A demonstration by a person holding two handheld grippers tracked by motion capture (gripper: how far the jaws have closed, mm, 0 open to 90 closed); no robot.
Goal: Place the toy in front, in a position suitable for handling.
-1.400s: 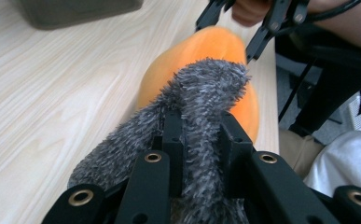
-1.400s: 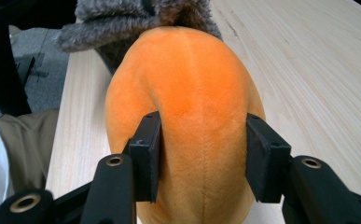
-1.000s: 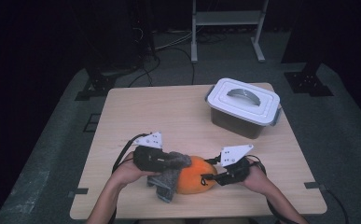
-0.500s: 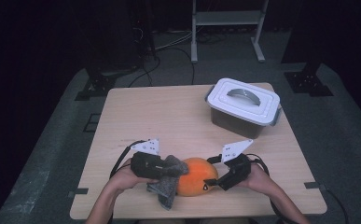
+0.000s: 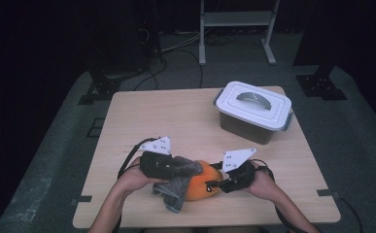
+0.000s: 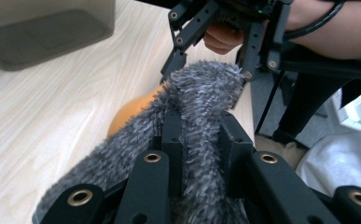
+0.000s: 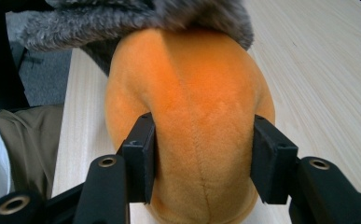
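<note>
Light wooden table, seen from above, on a grey floor mat. Far right of the table: grey lidded storage box with a white lid, well apart from the work at the near edge.

Near edge, centre: orange plush toy, resting on the table, half covered on its left by a grey fuzzy cloth — draped over the top and hanging down toward the table edge.

Left hand-held gripper: jaws drawn nearly together, pinching a fold of the grey fuzzy cloth between the pads; held above the toy's left side, the orange surface just visible beneath the cloth.

Right hand-held gripper: jaws about half open and just closing — pads pressed against both flanks of the orange plush toy, gripping it from the right end; cloth edge overhanging the toy's far side.
</note>
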